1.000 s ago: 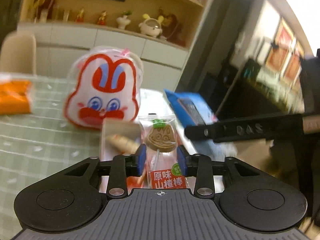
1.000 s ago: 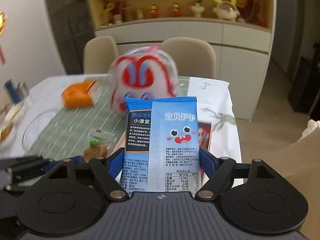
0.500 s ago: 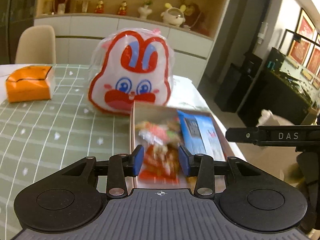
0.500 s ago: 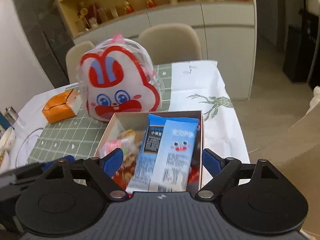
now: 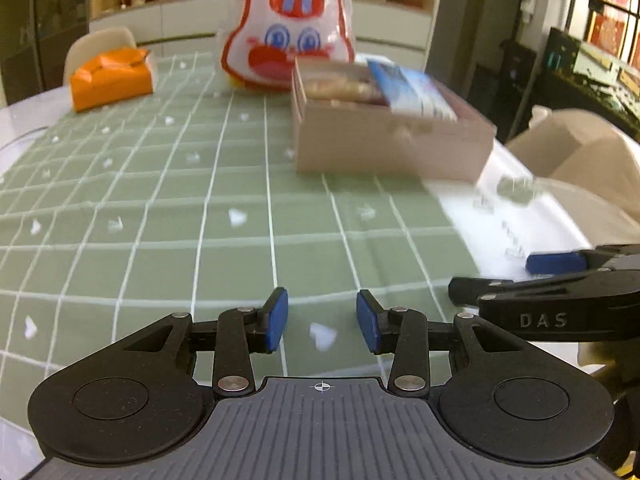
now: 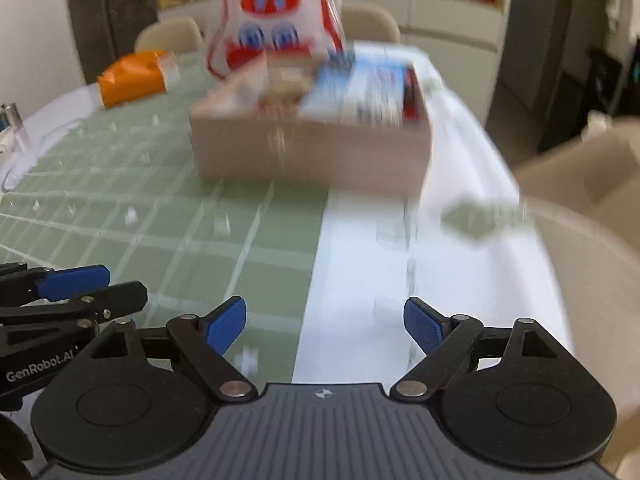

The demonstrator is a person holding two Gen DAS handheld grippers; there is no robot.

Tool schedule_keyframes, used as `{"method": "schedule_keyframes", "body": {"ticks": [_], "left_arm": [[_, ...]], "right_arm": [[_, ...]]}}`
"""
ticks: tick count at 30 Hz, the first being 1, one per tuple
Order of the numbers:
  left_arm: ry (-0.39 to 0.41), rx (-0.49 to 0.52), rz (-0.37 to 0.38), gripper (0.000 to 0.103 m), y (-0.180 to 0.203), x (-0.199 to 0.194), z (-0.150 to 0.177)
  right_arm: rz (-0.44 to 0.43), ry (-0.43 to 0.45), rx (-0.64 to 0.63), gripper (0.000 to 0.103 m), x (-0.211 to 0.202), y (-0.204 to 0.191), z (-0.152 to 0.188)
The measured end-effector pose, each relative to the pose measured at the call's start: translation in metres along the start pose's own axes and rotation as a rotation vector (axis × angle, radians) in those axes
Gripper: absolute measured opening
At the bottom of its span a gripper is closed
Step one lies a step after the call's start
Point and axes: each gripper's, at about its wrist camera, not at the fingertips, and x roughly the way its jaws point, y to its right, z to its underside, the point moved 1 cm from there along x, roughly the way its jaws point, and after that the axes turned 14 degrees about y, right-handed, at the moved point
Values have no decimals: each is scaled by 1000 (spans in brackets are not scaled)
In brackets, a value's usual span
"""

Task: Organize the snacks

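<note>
Hovering low over the near part of the counter (image 5: 160, 208), the left gripper (image 5: 322, 320) has its blue pads a moderate gap apart with nothing between them, only the green checked cloth (image 5: 120, 264) showing through. The right gripper (image 6: 325, 326) sits just to its right, jaws spread wide and likewise holding nothing; below it the green cloth meets a white cloth (image 6: 360, 264) that covers the right side of the counter. Each gripper shows at the edge of the other's view, side by side and close together. Farther back stands the snack box (image 5: 384, 148), a pale open-topped cardboard box straddling the line between green and white cloth. Inside it, toward the right, lies a blue-and-white snack packet (image 5: 412, 90), tilted so its upper end rises above the rim; to its left are tan and reddish snacks (image 5: 340, 88), too blurred to identify singly. In the right wrist view the same box (image 6: 312, 152) and packet (image 6: 360, 88) are smeared by motion blur. Just behind the box, touching or nearly touching its far side, stands a large rabbit-face bag (image 5: 290, 24) in white, red and blue, upright. Well to the left at the far edge lies an orange package (image 5: 112, 78). Beige chairs (image 6: 172, 34) stand beyond the counter.
</note>
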Motion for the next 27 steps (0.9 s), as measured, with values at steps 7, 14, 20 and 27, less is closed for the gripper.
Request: {"method": "schedule_keyframes", "body": {"ticks": [7,14,20,27], "left_arm": [[39,74,-2,44,9,-3,10],[86,43,-37,42,11,-4,13],[80,38,-39,38,8,-4,12],[79,44,-41,38,7,-4,13]], "right_arm": [[66,75,2,103,-4,-1,18],[70,95,5,103,-6,1,21],[70,100,6,103,-7,1,21],[70,99,6,103,-7,1,21]]}}
